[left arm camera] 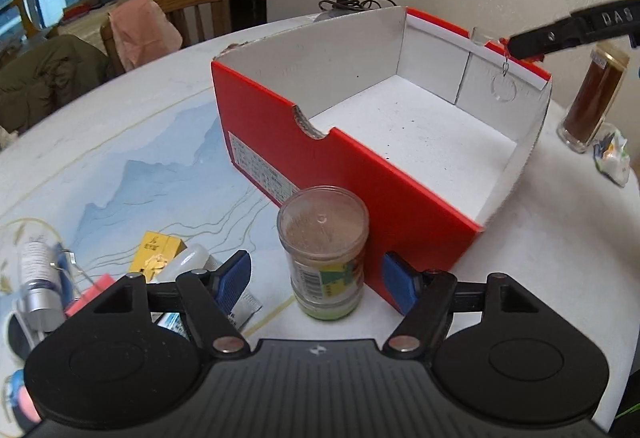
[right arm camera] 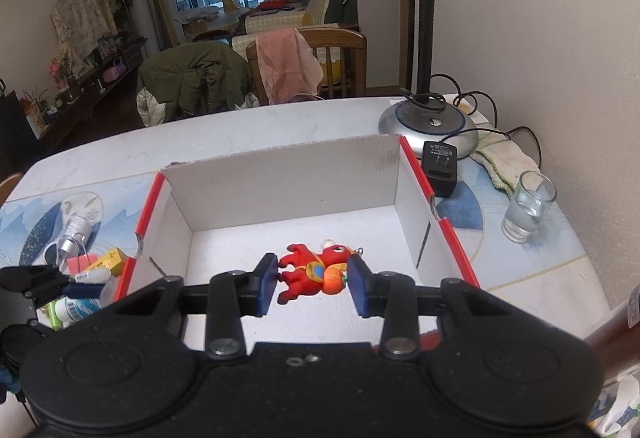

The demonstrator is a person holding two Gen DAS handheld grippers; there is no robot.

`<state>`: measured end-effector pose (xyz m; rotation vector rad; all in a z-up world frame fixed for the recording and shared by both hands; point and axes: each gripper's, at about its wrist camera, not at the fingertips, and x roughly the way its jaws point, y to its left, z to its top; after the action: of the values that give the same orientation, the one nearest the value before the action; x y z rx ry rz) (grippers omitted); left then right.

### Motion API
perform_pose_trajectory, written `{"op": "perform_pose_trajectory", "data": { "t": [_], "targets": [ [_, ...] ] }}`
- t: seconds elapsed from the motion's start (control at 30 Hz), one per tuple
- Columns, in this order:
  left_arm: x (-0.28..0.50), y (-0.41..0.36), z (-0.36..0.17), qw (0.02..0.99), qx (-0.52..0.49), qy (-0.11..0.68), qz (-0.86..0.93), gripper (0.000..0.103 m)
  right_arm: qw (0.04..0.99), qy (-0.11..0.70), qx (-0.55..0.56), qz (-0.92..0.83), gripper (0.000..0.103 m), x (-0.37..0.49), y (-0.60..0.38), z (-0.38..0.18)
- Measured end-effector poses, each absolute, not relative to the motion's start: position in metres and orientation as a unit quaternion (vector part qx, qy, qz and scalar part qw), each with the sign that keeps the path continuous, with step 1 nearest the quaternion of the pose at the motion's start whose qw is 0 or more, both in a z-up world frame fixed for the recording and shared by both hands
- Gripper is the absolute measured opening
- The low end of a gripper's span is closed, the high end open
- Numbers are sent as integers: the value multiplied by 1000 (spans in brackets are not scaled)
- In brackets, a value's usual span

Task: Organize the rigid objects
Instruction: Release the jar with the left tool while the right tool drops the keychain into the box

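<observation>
While right gripper (right arm camera: 312,280) clamps red toy (right arm camera: 310,272) above box (right arm camera: 280,173), left gripper (left arm camera: 316,278) gapes.

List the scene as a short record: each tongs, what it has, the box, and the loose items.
left tongs: open, straddling the clear-lidded jar, pads apart from it
jar: upright on the table, beside the red box
right tongs: shut on the red toy figure, above the box
box: open, white inside, nothing on its floor
loose items: yellow carton and small bottles left of the box
other: glass of water, lamp base
</observation>
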<state>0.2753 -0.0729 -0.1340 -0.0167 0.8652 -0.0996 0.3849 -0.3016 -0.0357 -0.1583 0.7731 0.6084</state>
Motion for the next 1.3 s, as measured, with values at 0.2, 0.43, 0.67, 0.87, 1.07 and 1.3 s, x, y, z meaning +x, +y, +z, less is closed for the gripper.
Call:
{"op": "perform_pose_trajectory", "data": {
  "t": [0.2, 0.43, 0.67, 0.87, 1.07, 1.3],
  "targets": [
    [278, -62, -139, 910, -40, 407, -72, 44, 879, 376, -81, 282, 37, 383, -302, -38],
    [274, -62, -120, 913, -61, 397, -66, 41, 879, 377, -84, 279, 37, 385, -302, -40],
    [273, -54, -47, 925, -60, 374, -20, 41, 879, 374, -83, 283, 37, 392, -305, -43],
    [302, -78, -6, 927, -50, 370, -21, 41, 878, 371, -82, 292, 37, 399, -305, -47],
    [349, -117, -22, 913, -42, 403, -45, 41, 876, 374, -88, 291, 37, 409, -305, -54],
    [388, -152, -65, 890, -13, 453, -50, 41, 868, 381, -117, 294, 37, 415, -299, -70]
  ]
}}
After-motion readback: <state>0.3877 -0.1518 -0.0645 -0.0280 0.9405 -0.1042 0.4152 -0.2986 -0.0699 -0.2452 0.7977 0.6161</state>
